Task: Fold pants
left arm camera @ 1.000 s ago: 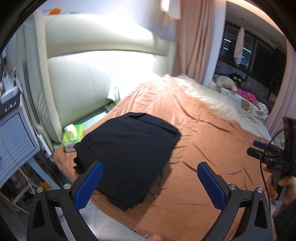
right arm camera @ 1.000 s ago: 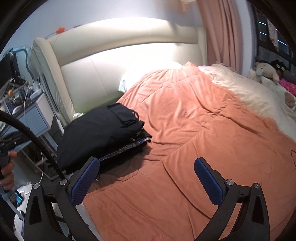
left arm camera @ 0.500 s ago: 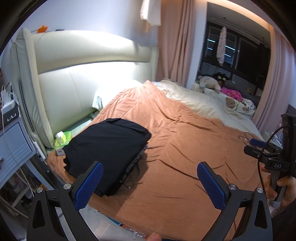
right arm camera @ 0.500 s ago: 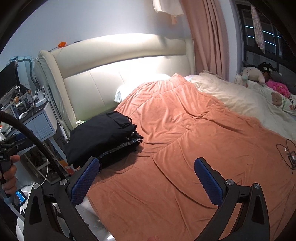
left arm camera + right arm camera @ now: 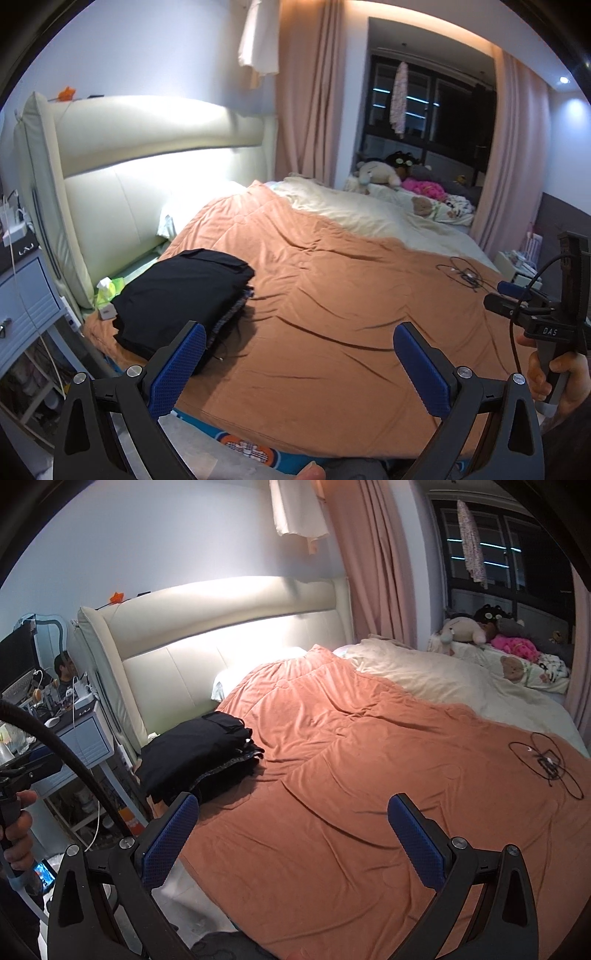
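While both tools hang over the near edge of the bed with nothing between their pads, the folding itself looks finished. The left gripper (image 5: 299,363) has its blue fingers (image 5: 176,369) spread wide and empty, and the right gripper (image 5: 293,836) is spread just as wide, also empty. The pants (image 5: 184,291) lie as a compact black stack on the orange blanket (image 5: 332,314), ahead of the left gripper's left finger and just beyond its tip in that view; in the right wrist view the same stack (image 5: 199,753) sits ahead and to the left of the left finger, well apart from the right one. A second dark, patterned layer shows under the top fold, so whether this is one garment or several stacked I cannot tell.

My reading is that the step in hand is the release and clearing away after the last fold. If anything remains, it is a tidy-up: the stack's edge facing the fingers looks slightly uneven, so the next move would call for the left gripper to go forward and left, low over the blanket, and nudge or pinch that edge square without dragging the layers. A cable (image 5: 546,764) lies far beyond the right finger, out of the way.
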Demonstrator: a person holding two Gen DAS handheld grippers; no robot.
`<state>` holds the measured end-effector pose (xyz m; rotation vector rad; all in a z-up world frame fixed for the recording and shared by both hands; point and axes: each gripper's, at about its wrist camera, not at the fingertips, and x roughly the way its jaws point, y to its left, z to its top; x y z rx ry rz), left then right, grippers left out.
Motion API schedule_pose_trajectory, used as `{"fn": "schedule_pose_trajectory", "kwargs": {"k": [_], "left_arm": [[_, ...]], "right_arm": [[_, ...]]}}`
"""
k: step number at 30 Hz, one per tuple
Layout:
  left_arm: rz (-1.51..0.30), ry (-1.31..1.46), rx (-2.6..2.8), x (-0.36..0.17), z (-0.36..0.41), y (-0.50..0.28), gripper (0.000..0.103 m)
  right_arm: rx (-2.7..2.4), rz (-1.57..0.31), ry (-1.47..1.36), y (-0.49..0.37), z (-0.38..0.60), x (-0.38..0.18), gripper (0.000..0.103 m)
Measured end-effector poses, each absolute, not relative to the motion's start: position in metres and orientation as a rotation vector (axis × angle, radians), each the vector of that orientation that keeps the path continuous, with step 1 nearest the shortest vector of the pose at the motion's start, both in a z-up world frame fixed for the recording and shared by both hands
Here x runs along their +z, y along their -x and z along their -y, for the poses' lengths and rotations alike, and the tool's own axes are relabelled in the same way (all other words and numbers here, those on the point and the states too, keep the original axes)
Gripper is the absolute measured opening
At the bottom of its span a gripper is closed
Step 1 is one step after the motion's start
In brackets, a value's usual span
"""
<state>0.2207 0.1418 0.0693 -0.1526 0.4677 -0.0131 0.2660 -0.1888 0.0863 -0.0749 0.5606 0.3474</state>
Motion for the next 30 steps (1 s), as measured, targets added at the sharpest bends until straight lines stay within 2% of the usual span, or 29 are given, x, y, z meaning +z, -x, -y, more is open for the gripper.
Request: {"fn": "schedule_pose_trajectory", "kwargs": {"k": [19,30], "left_arm": [[-0.37,0.128,-0.08,0.049,-0.088,-0.103,0.103],[-0.33,0.102,-0.084,0.029,-0.072,-0.044,0.103]], "right_arm": [[0.216,-0.419,0.125,-0.083,0.197,0.073,0.103],[0.157,-0.395,0.118,-0.017,0.191,0.05,0.103]]}}
